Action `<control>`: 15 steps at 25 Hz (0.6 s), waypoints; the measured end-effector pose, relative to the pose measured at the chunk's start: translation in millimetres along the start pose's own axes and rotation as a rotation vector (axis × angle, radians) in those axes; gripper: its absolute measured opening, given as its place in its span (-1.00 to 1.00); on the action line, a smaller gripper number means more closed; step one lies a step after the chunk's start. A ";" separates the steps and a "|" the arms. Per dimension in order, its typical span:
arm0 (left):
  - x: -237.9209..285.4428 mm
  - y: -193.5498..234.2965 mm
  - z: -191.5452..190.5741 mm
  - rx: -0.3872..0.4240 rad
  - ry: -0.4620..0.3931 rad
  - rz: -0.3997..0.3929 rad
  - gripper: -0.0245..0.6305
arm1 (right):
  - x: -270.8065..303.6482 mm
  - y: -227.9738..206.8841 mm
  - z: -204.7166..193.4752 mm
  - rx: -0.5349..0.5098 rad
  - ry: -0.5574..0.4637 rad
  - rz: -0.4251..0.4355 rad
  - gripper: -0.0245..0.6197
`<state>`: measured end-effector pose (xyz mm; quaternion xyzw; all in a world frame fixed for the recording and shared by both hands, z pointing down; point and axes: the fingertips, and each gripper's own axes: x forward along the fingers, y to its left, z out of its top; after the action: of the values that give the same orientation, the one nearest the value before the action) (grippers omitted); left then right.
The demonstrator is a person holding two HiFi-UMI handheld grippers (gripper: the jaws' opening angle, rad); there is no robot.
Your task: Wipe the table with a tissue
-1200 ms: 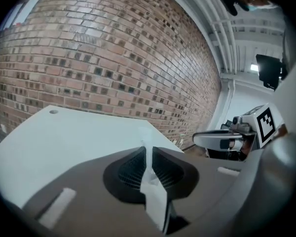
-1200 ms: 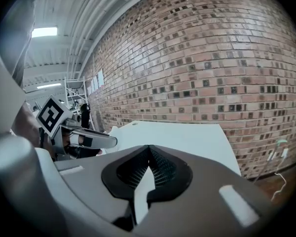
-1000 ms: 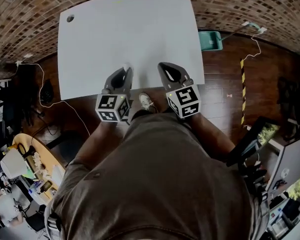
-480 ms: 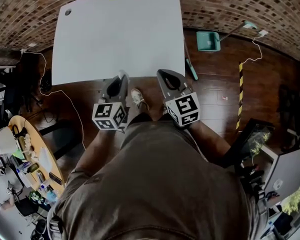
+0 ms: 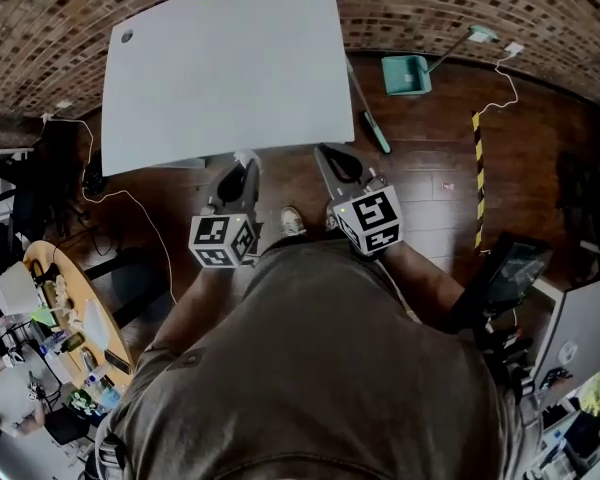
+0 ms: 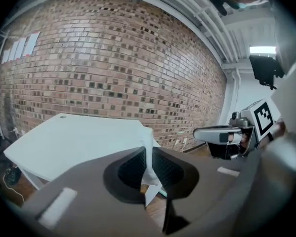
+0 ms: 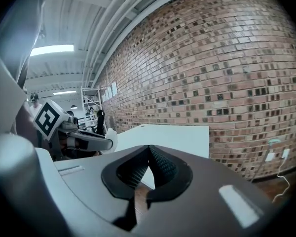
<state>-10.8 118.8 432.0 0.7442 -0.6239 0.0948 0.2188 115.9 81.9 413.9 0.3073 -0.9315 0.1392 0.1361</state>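
Your left gripper [image 5: 242,164] pinches the tissue [image 6: 147,151], right gripper [image 5: 329,155] jaws pressed together; lay it flat on the table [image 5: 220,68], then sweep

I hold two grippers, one per hand: my left gripper [image 5: 243,161] and my right gripper [image 5: 329,154]. Each carries one marker cube, so two cubes, left [image 5: 223,240] and right [image 5: 368,220]. I count one tissue [image 6: 147,154]. There is one white table [image 5: 220,68], with one round hole [image 5: 127,36] in its top. On the wooden floor I count one teal dustpan [image 5: 406,73], one yellow-and-black striped strip [image 5: 477,163] and two white cables, one on the left [image 5: 130,203] and one on the right [image 5: 500,98]. One shoe [image 5: 293,220] shows. One round wooden table [image 5: 65,298] stands at the left.
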 end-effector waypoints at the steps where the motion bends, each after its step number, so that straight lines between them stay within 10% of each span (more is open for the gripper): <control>1: -0.2 -0.1 0.3 0.002 -0.002 -0.009 -0.80 | 0.3 1.1 1.3 -0.001 0.000 -0.008 -0.88; 15: -3.6 -5.9 -4.3 -0.011 -0.035 -0.076 -0.80 | -4.1 17.5 3.6 -0.029 -0.008 -0.050 -0.88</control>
<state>-5.2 124.7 433.1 0.7677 -0.5994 0.0701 0.2155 107.8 96.4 406.1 0.3289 -0.9260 0.1212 0.1403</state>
